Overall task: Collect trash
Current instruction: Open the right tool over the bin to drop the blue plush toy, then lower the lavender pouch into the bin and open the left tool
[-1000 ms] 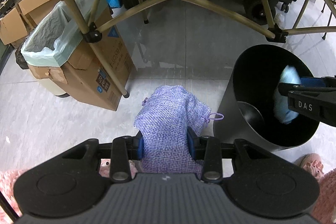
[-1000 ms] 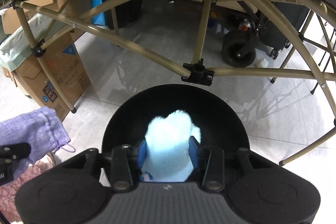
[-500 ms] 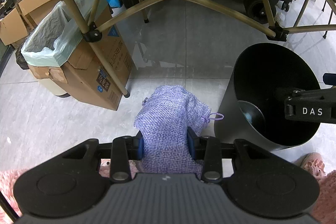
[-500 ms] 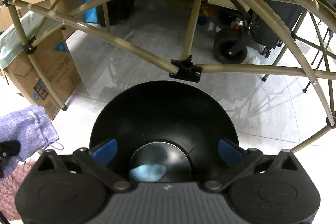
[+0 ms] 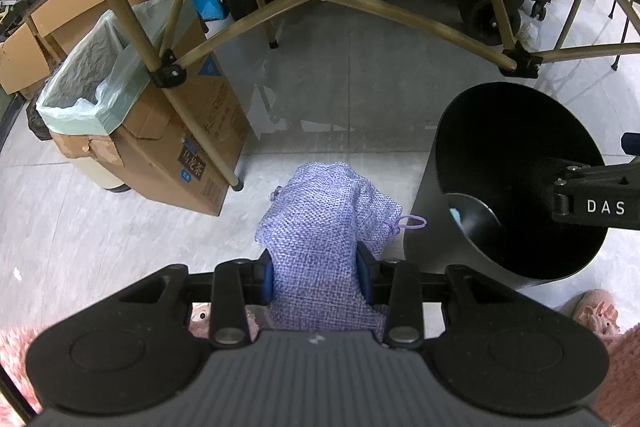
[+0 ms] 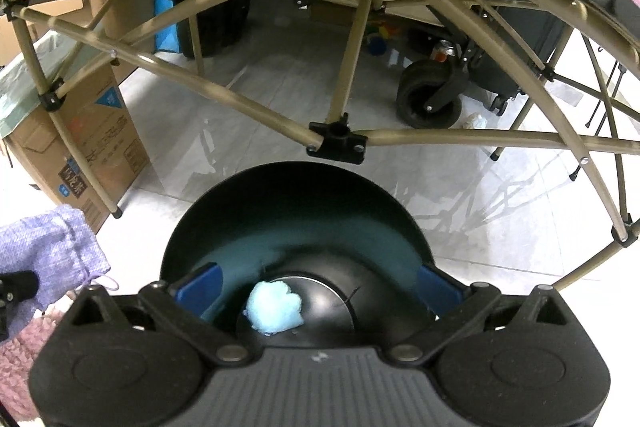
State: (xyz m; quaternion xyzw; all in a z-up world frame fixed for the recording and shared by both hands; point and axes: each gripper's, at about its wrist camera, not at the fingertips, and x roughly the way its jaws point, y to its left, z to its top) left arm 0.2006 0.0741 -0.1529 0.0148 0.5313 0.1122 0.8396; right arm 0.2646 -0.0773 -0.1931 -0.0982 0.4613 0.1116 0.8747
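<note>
Currently a purple burlap pouch (image 5: 320, 227) is being clamped by the left gripper (image 5: 316, 267); the right gripper (image 6: 318, 285) is being held wide open, empty, above the black bin (image 6: 288, 211), blue wad (image 6: 274, 311) lying below it.

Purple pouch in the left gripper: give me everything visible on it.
The pouch is lilac, coarse open-weave cloth like burlap, with a thin purple drawstring loop at its right side. It looks soft and crumpled, hanging forward and down over the tiled floor, just left of the black bin. The left gripper is shut on it, blue pads pressing both sides. Contents are not visible.
</note>
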